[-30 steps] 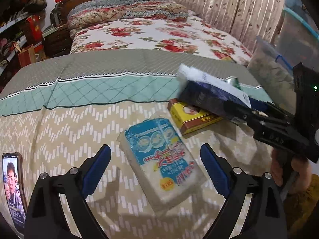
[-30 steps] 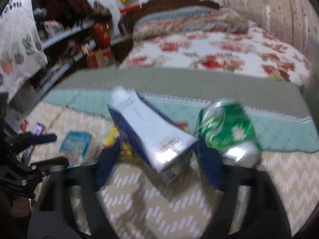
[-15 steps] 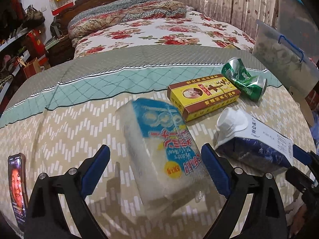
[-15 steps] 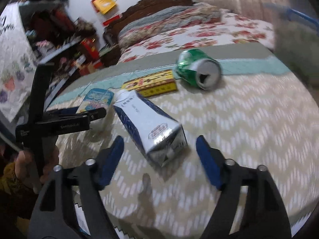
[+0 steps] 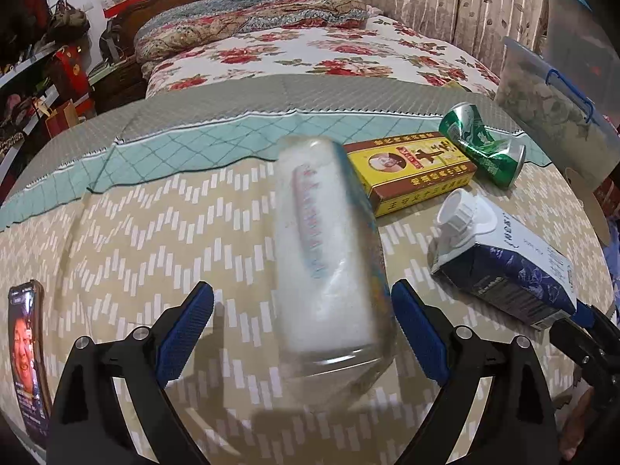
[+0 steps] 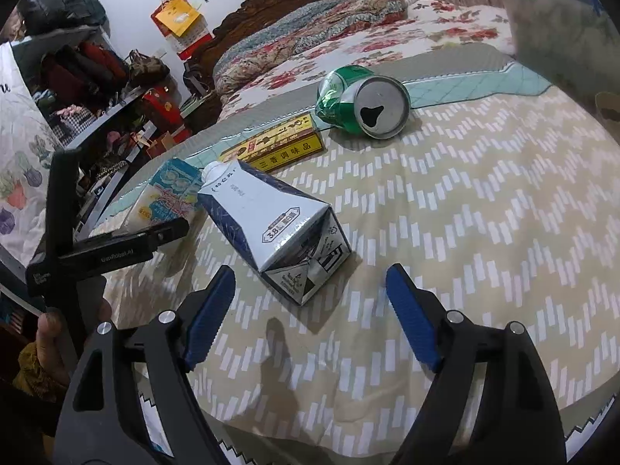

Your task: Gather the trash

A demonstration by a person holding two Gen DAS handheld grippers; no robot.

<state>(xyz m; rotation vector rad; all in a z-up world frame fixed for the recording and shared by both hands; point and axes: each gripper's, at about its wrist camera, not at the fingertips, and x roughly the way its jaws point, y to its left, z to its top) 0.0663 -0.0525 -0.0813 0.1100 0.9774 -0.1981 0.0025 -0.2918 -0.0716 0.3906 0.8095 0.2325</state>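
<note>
Both claws stand wide apart and grip nothing; the left gripper (image 5: 302, 333) has a blurred, soft plastic packet (image 5: 329, 248) between its blue ribbed fingers (image 5: 186, 333), though whether the pads touch it cannot be told; the right gripper (image 6: 310, 317) sits just short of the milk carton (image 6: 271, 232), its fingers apart from the carton's folded base. The carton is a stiff, wedge-shaped box in white and dark blue with a white screw cap, lying on its side; beyond it lie a flat yellow cardboard box (image 6: 279, 143) and a dented green metal can (image 6: 360, 100), its round open top facing the right camera. All rest on a quilted, chevron-patterned bedspread (image 6: 484, 213). A phone (image 5: 25, 360) lies at the bedspread's left edge; bare cloth spreads to the right of the carton, as far as the rounded near edge.
</note>
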